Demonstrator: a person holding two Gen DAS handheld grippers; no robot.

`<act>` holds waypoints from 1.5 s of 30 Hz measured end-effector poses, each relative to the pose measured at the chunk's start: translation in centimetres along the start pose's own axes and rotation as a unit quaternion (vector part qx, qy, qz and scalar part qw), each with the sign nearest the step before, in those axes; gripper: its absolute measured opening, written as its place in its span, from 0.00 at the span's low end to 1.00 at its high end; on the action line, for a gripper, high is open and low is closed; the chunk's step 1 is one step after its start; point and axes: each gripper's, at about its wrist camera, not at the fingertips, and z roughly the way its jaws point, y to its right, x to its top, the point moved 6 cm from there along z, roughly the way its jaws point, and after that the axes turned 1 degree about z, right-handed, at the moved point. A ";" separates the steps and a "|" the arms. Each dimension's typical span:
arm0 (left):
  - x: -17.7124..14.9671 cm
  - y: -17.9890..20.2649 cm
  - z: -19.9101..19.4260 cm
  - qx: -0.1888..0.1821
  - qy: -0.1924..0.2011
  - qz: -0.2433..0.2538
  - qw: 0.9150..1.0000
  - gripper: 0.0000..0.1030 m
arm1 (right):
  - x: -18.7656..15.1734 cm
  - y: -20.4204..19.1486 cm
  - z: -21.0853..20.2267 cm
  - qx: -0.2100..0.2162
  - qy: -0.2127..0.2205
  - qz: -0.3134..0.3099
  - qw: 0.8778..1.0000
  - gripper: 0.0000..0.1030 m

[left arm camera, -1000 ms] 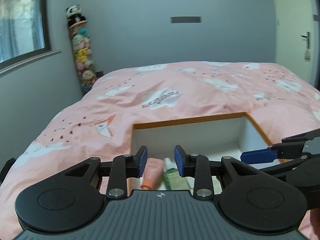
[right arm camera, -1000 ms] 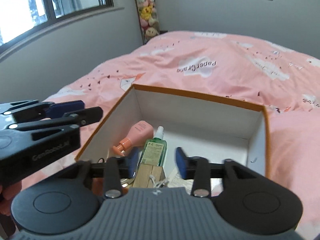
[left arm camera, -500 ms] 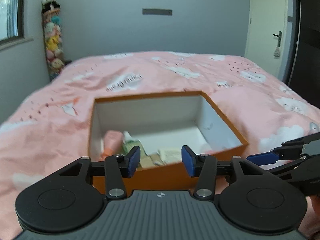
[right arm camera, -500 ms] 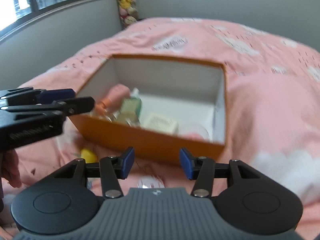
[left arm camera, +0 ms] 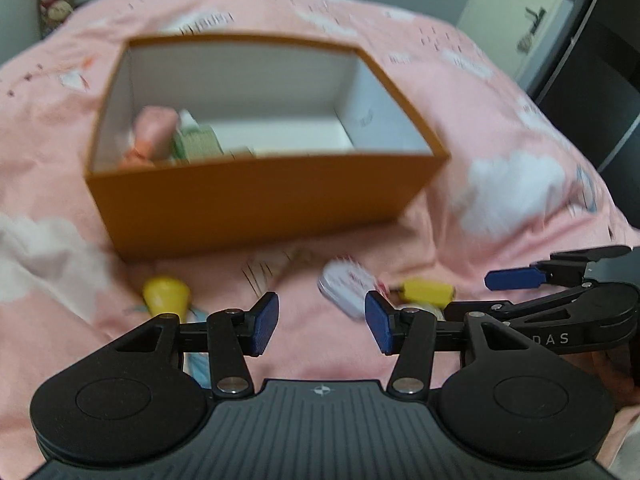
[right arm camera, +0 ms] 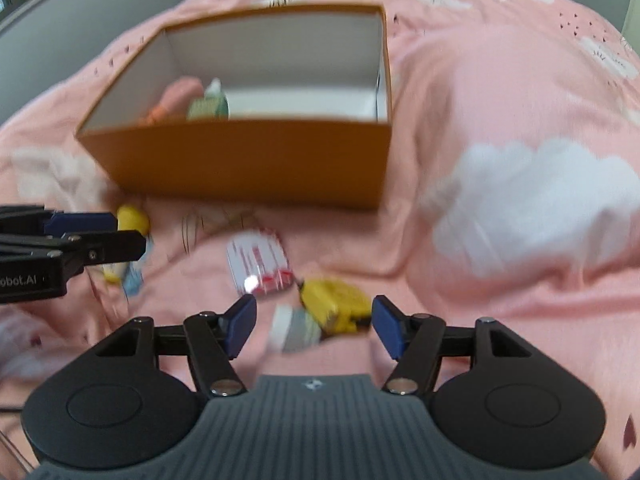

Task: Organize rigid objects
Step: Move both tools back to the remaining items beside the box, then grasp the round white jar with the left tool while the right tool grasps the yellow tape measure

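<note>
Toys lie on our bed (left arm camera: 500,128) by the box (left arm camera: 256,200).
Our left claw (left arm camera: 322,322) and right claw (right arm camera: 314,326) have just been opening, both empty.

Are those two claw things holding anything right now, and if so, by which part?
Nothing is held. The left gripper and right gripper both have open jaws, which have just been opening, with only the pink bedspread and loose items lying beneath.

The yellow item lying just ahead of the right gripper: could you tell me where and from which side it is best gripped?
Judging through the blur, grip the yellow item across its chunky body, coming from above with the right gripper, whose open fingers already straddle it. It lies flat on the pink bedspread, beside a white packet.
</note>
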 end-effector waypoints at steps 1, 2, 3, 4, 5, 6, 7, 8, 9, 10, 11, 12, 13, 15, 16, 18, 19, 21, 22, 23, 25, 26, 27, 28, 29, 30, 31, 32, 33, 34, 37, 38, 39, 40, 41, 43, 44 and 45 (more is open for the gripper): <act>-0.3 0.3 0.3 -0.005 -0.009 0.003 1.000 0.57 | -0.6 0.1 0.1 -0.003 -0.009 -0.002 1.000 0.62; -0.6 0.6 0.6 -0.008 -0.020 0.009 1.000 0.57 | -1.0 0.2 0.2 -0.003 -0.015 -0.003 1.000 0.63; -0.8 0.9 1.0 -0.008 -0.030 0.017 0.999 0.57 | -1.4 0.3 0.3 -0.002 -0.023 -0.004 1.000 0.64; -1.0 1.2 1.3 -0.004 -0.038 0.025 0.999 0.57 | -1.8 0.4 0.5 0.000 -0.029 -0.006 1.000 0.64; -1.2 1.4 1.4 -0.003 -0.042 0.030 0.999 0.57 | -2.0 0.4 0.6 -0.001 -0.033 -0.009 0.999 0.64; -1.3 1.6 1.6 -0.007 -0.047 0.034 0.998 0.57 | -2.1 0.4 0.7 -0.001 -0.034 -0.011 0.999 0.64; -1.5 1.7 1.8 -0.015 -0.052 0.036 0.998 0.57 | -2.2 0.5 0.6 0.000 -0.034 -0.011 0.999 0.64; -1.5 2.0 2.0 -0.023 -0.053 0.038 0.998 0.57 | -2.1 0.5 0.7 -0.001 -0.033 -0.011 0.999 0.64; -1.5 2.3 2.2 -0.036 -0.051 0.042 0.997 0.57 | -2.1 0.5 0.7 -0.001 -0.032 -0.010 0.999 0.63; -1.4 2.6 2.4 -0.048 -0.050 0.046 0.997 0.57 | -2.0 0.6 0.7 0.000 -0.032 -0.009 0.999 0.62; -1.3 3.2 2.6 -0.059 -0.050 0.052 0.996 0.57 | -1.9 0.7 0.7 0.002 -0.033 -0.006 0.999 0.61; -1.1 3.7 2.9 -0.069 -0.049 0.061 0.995 0.57 | -1.8 0.8 0.7 0.004 -0.034 -0.009 0.999 0.56; -1.0 4.2 3.2 -0.077 -0.050 0.073 0.993 0.57 | -1.7 0.8 0.7 0.003 -0.037 -0.018 0.999 0.53; -0.9 5.2 4.2 -0.085 -0.053 0.093 0.991 0.57 | -1.5 1.1 0.4 -0.012 -0.041 -0.036 0.998 0.49; -0.9 5.6 4.8 -0.088 -0.054 0.098 0.990 0.57 | -1.5 1.4 0.3 -0.018 -0.041 -0.041 0.998 0.48; -1.0 6.1 6.0 -0.096 -0.064 0.100 0.988 0.57 | -1.5 1.9 0.3 -0.020 -0.049 -0.041 0.998 0.43; -1.1 6.3 6.4 -0.101 -0.068 0.100 0.987 0.57 | -1.7 2.2 0.4 -0.020 -0.053 -0.036 0.998 0.43; -1.4 6.5 7.3 -0.107 -0.079 0.097 0.986 0.59 | -2.0 2.9 0.7 -0.017 -0.061 -0.021 0.998 0.41; -1.5 6.4 7.7 -0.107 -0.084 0.093 0.986 0.62 | -2.0 3.2 0.8 -0.013 -0.062 -0.015 0.998 0.41; -1.5 6.3 8.0 -0.106 -0.088 0.088 0.987 0.62 | -2.1 3.4 0.9 -0.012 -0.064 -0.011 0.998 0.40; -1.5 6.0 8.7 -0.102 -0.093 0.078 0.987 0.63 | -2.1 3.7 1.1 -0.011 -0.064 -0.001 0.998 0.39; -1.6 5.9 9.0 -0.104 -0.096 0.072 0.987 0.63 | -2.1 3.9 1.2 -0.006 -0.064 0.005 0.998 0.39; -1.6 5.8 9.1 -0.106 -0.098 0.069 0.987 0.64 | -2.1 4.0 1.3 -0.004 -0.065 0.007 0.998 0.39; -1.6 5.8 9.4 -0.109 -0.099 0.065 0.987 0.65 | -2.1 4.1 1.4 -0.004 -0.066 0.008 0.998 0.38; -1.7 5.7 9.6 -0.113 -0.101 0.062 0.987 0.66 | -2.0 4.1 1.5 -0.004 -0.066 0.010 0.998 0.38; -1.7 5.7 9.9 -0.116 -0.103 0.058 0.986 0.67 | -2.0 4.2 1.6 -0.003 -0.065 0.013 0.998 0.37; -1.8 5.7 10.2 -0.119 -0.105 0.052 0.986 0.69 | -1.9 4.4 1.6 -0.002 -0.064 0.017 0.998 0.37; -1.8 5.7 10.6 -0.125 -0.109 0.043 0.985 0.70 | -1.9 4.5 1.6 0.000 -0.063 0.022 0.998 0.36; -1.9 5.6 10.9 -0.129 -0.109 0.033 0.985 0.69 | -1.9 4.6 1.6 0.002 -0.063 0.026 0.998 0.36; -1.9 5.5 11.2 -0.133 -0.110 0.025 0.985 0.67 | -1.8 4.7 1.7 0.003 -0.062 0.029 0.998 0.37; -1.9 5.8 11.4 -0.137 -0.110 0.029 0.984 0.56 | -1.8 4.7 1.8 0.004 -0.063 0.029 0.998 0.37; -1.9 6.0 11.4 -0.139 -0.109 0.032 0.984 0.50 | -1.8 4.7 1.8 0.004 -0.062 0.029 0.998 0.37; -2.0 6.1 11.3 -0.143 -0.106 0.035 0.983 0.45 | -1.9 4.7 1.8 0.005 -0.061 0.031 0.998 0.37; -2.0 6.3 11.2 -0.142 -0.105 0.037 0.984 0.45 | -1.8 4.8 1.8 0.007 -0.060 0.033 0.998 0.38; -2.0 6.3 11.1 -0.138 -0.102 0.037 0.984 0.45 | -1.8 4.8 1.8 0.008 -0.060 0.035 0.998 0.38; -2.0 6.2 10.6 -0.135 -0.098 0.035 0.985 0.45 | -1.7 4.9 1.7 0.011 -0.058 0.038 0.998 0.38; -2.0 6.2 10.3 -0.133 -0.095 0.035 0.986 0.45 | -1.6 4.8 1.7 0.014 -0.056 0.040 0.998 0.38; -2.0 6.1 10.1 -0.130 -0.092 0.033 0.987 0.45 | -1.6 4.8 1.6 0.017 -0.052 0.041 0.998 0.40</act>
